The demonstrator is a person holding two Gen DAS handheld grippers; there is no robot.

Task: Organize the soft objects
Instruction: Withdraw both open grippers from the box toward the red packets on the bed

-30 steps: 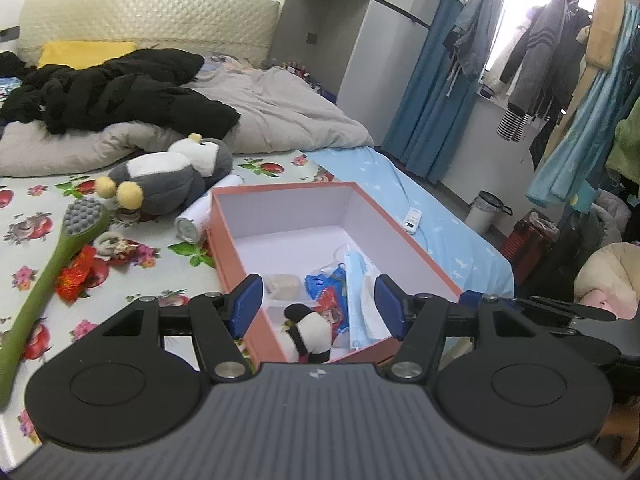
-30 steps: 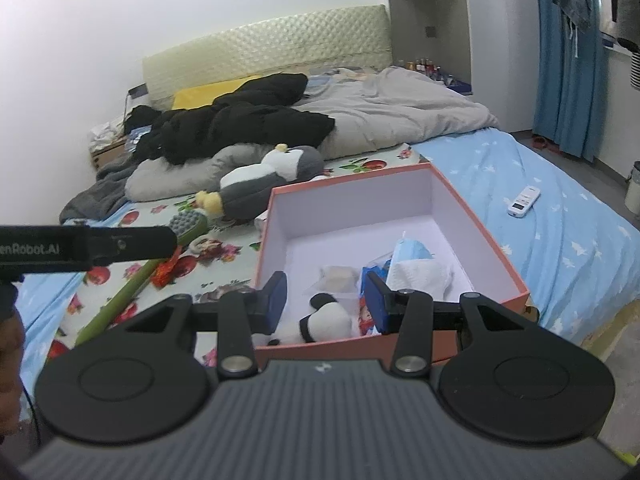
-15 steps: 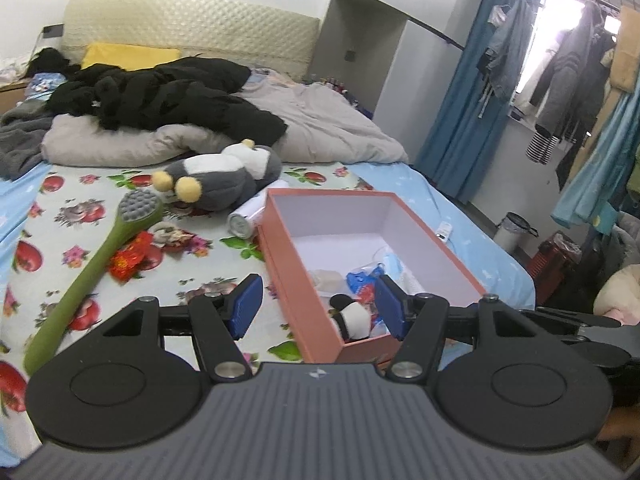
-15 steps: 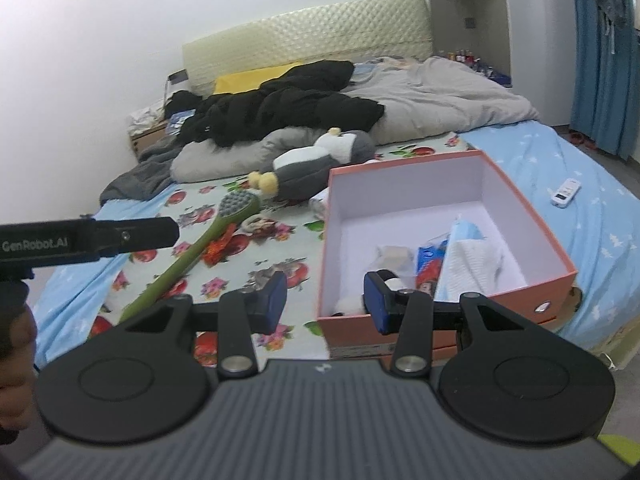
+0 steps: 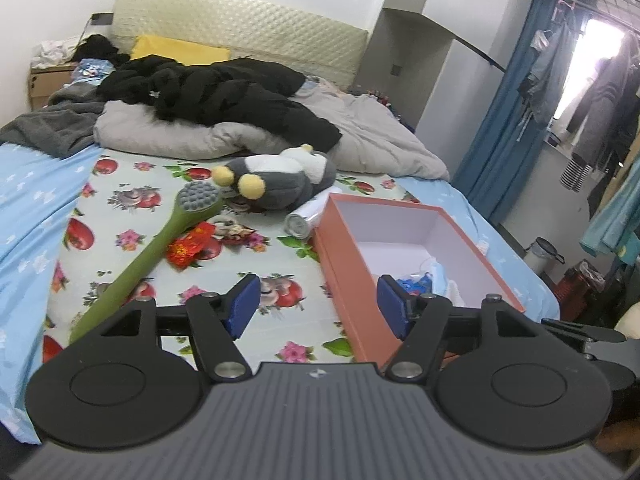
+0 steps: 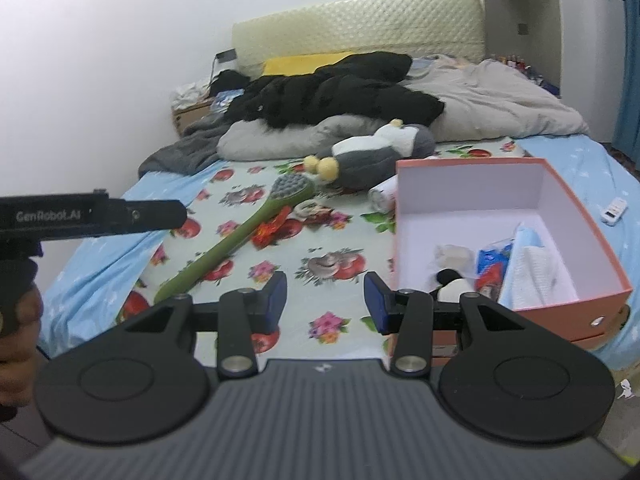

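Hovering over the foot of the bed (image 5: 36, 184), both grippers are empty: left gripper (image 5: 318, 306) jaws are opening with nothing between them, right gripper (image 6: 325, 298) jaws stand apart, released. The penguin plush (image 5: 276, 180) lies at 12 o'clock from the left jaws, well apart, its long axis running roughly 9 to 3, feet toward 9. The left hand is judged nearer. The pink box (image 5: 424, 216) sits at 1 o'clock, already holding a small panda plush (image 6: 454, 286) and packets. The green brush (image 5: 160, 240) lies between the jaws and the plush, at 10 o'clock. The box's near wall hides most contents in the left wrist view; the left gripper's jaws are cut off in the right wrist view.
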